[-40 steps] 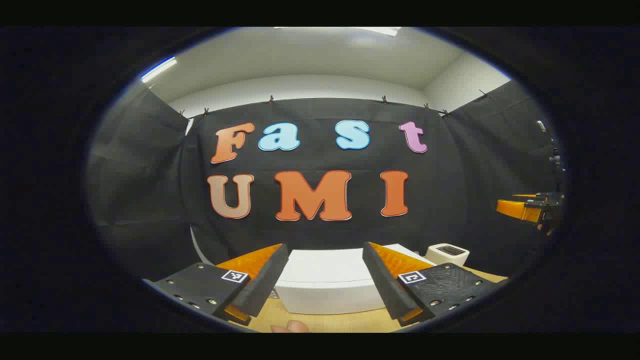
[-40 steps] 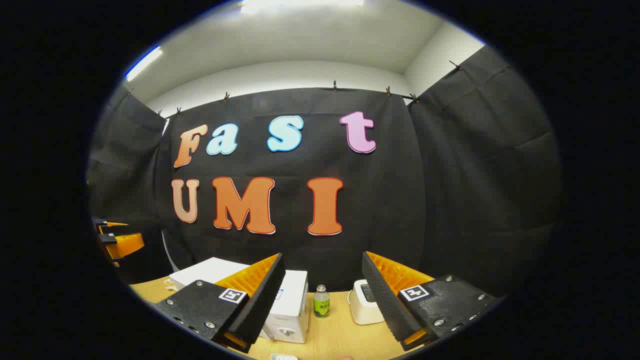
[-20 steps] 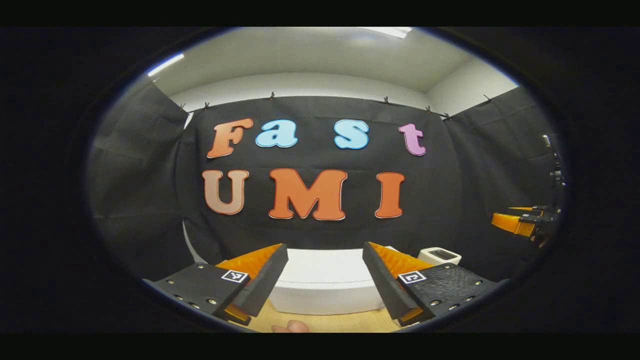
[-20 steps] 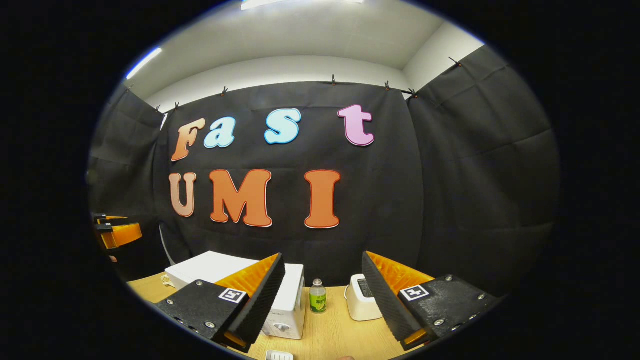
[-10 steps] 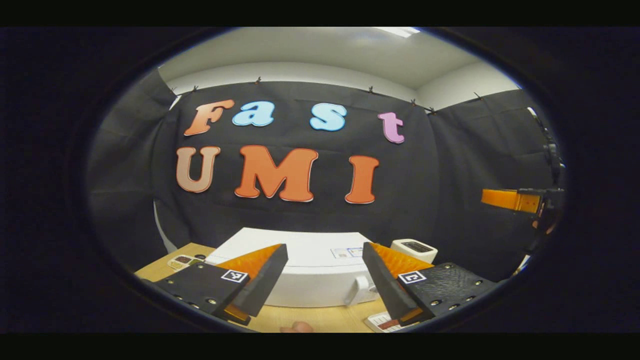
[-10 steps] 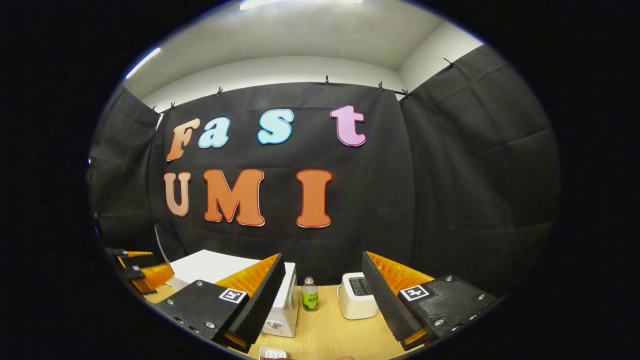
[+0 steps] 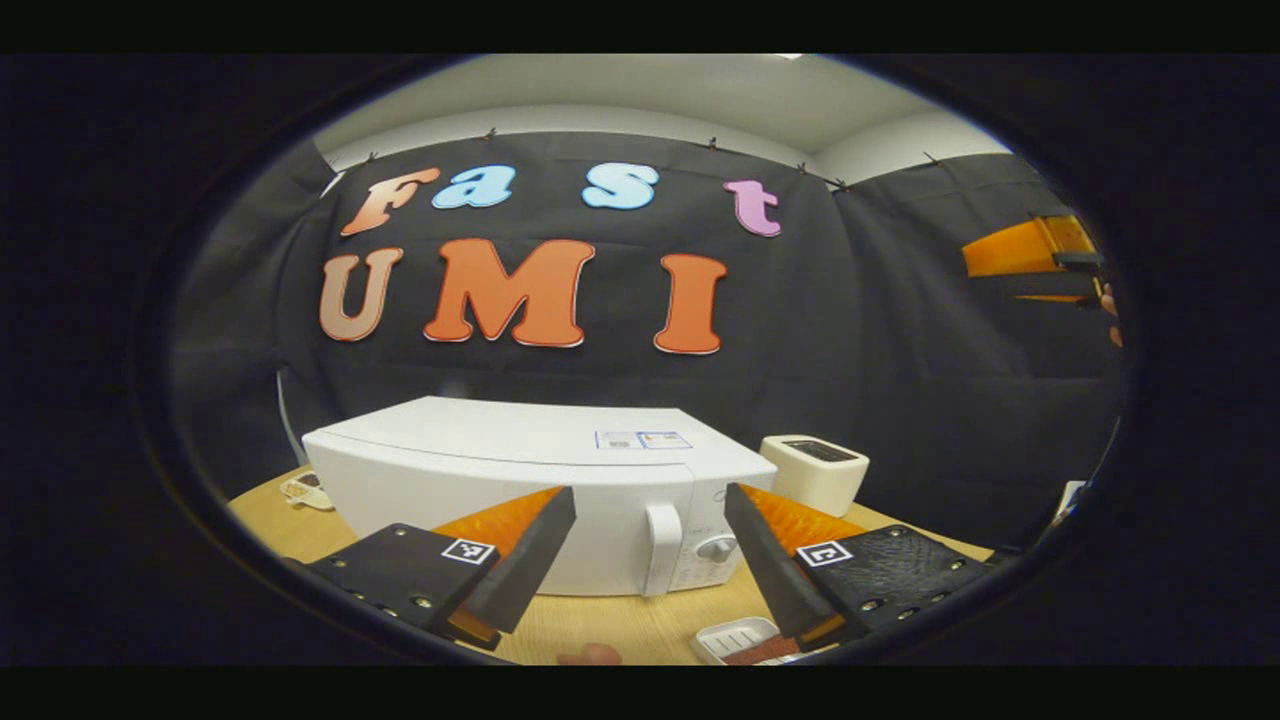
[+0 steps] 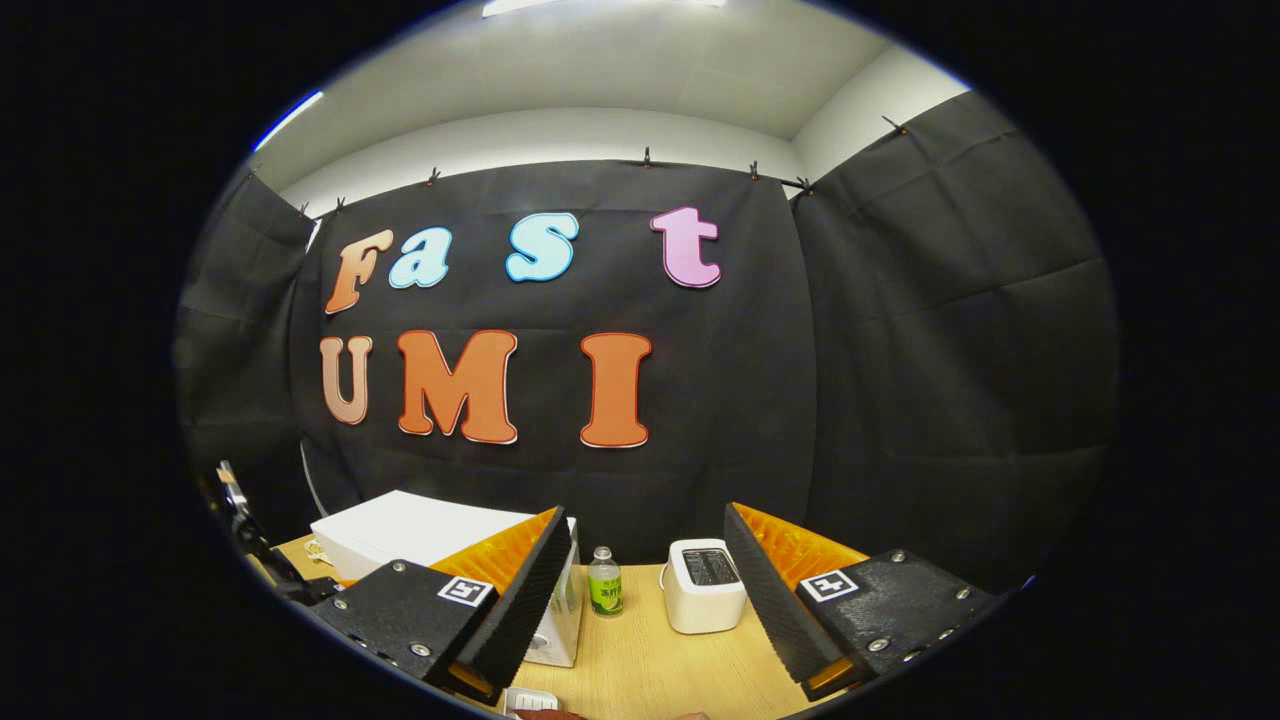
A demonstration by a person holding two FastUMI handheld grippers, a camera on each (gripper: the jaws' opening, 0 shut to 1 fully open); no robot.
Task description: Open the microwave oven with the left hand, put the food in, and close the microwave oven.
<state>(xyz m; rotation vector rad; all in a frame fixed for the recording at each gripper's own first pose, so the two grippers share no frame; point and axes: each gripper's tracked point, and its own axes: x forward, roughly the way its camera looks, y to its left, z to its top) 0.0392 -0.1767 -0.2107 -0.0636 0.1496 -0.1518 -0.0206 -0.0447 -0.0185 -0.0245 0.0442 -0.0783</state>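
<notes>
white boxy microwave oven [image 7: 520, 480] sits closed, its upright door handle [image 7: 658, 548] just ahead between the left gripper [image 7: 650, 545]'s wide fingers. opening step; next, close on the handle.

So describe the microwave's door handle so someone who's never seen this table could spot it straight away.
Start at the big white microwave on the wooden table. On its front, toward the right, stands the handle, a white upright bar. Unlike the round knob beside it, it is tall and narrow.
</notes>
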